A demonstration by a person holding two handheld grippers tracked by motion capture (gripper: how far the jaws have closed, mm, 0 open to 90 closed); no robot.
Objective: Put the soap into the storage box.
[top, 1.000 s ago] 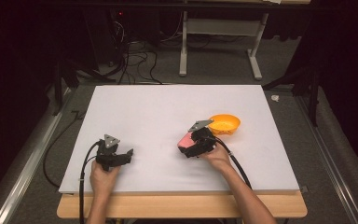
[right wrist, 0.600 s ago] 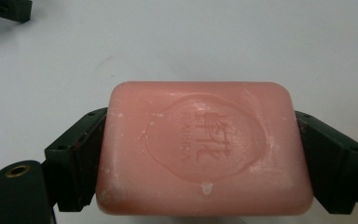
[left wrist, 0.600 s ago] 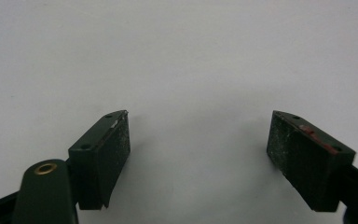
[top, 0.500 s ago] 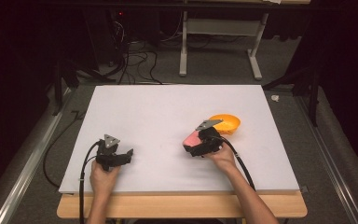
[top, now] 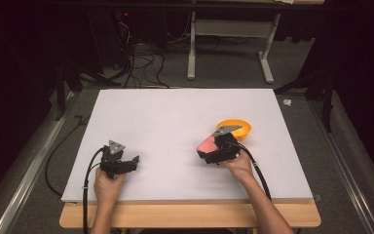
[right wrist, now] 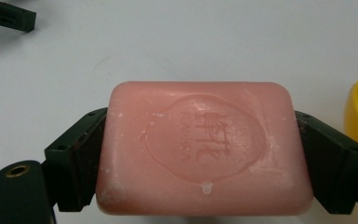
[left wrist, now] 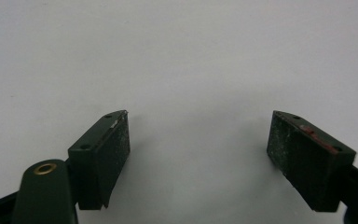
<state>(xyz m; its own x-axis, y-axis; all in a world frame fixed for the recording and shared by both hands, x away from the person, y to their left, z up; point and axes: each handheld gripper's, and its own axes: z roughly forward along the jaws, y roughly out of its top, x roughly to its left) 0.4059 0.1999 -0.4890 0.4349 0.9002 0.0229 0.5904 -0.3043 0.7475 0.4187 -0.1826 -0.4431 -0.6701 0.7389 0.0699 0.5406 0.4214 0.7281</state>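
what changed: compared with a second back, the right gripper point(top: 209, 153) has slid a bit away from the yellow bowl point(top: 239, 127) toward the middle of the surface point(top: 175, 117), taking the pink soap bar point(right wrist: 203, 147) along. The left one hasn't budged.

what that means: my guess is the soap is being carried clear of the bowl, so this looks like mid-transport rather than a pickup or a drop. Where it's headed I can't tell.

right gripper: jaws spread wide but clamped on the soap, one pad on each short end of the bar. The right gripper view shows the stamped face of the bar turned toward the camera, with white scuffs on it.

soap vs gripper: squarely between the jaws, filling the whole gap and sticking out past the fingertips. In the high view the pink end pokes out on the side facing the left hand.

soap vs bowl: the bowl sits just beside the gripper on the far-right side, a sliver of its rim at the edge of the right gripper view. Soap is outside it, not touching.

left gripper point(left wrist: 198, 154): wide open, nothing between the pads, just bare white surface under it. It's parked near the front-left, well apart from the soap.
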